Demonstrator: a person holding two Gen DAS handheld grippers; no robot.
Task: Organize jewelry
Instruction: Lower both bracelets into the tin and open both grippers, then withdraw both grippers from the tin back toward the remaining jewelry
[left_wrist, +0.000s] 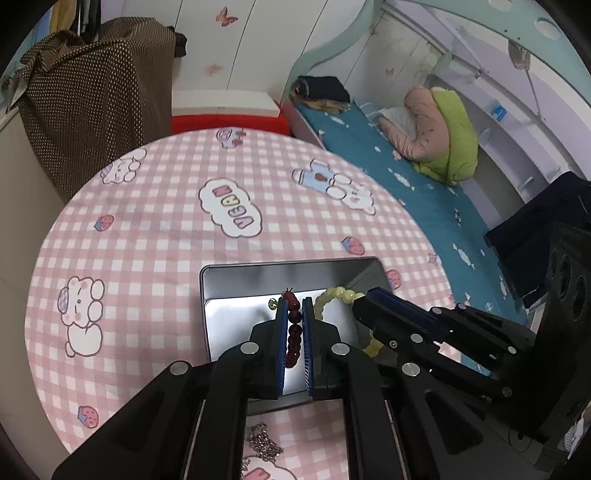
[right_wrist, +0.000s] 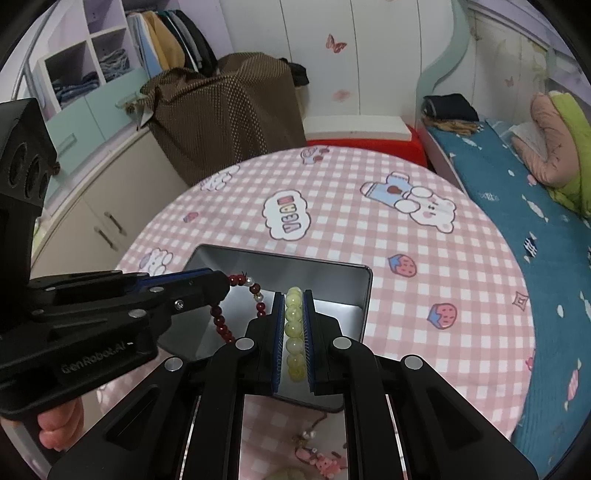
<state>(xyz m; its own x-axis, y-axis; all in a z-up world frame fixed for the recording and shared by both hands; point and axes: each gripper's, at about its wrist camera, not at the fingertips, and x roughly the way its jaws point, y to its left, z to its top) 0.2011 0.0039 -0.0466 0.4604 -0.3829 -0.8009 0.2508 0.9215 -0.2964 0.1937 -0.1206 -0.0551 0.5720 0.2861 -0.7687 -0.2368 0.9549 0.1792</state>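
Note:
My left gripper (left_wrist: 294, 301) is shut on a dark red bead bracelet (left_wrist: 294, 332), which it holds over a shallow silver metal tray (left_wrist: 229, 288). Seen from the right wrist, that left gripper (right_wrist: 221, 286) comes in from the left with the red bracelet (right_wrist: 221, 325) looping below it. My right gripper (right_wrist: 293, 293) is shut on a pale yellow-green bead bracelet (right_wrist: 294, 332), also over the tray (right_wrist: 332, 280). In the left wrist view the right gripper (left_wrist: 360, 301) enters from the right with the yellow bracelet (left_wrist: 332, 295) hanging from it.
The tray lies on a round table with a pink checked cloth (left_wrist: 147, 236). A silver chain (left_wrist: 264, 443) lies on the cloth beneath my left gripper. A small pink charm piece (right_wrist: 317, 458) lies beneath my right one. A bed (left_wrist: 424, 192) stands to the right.

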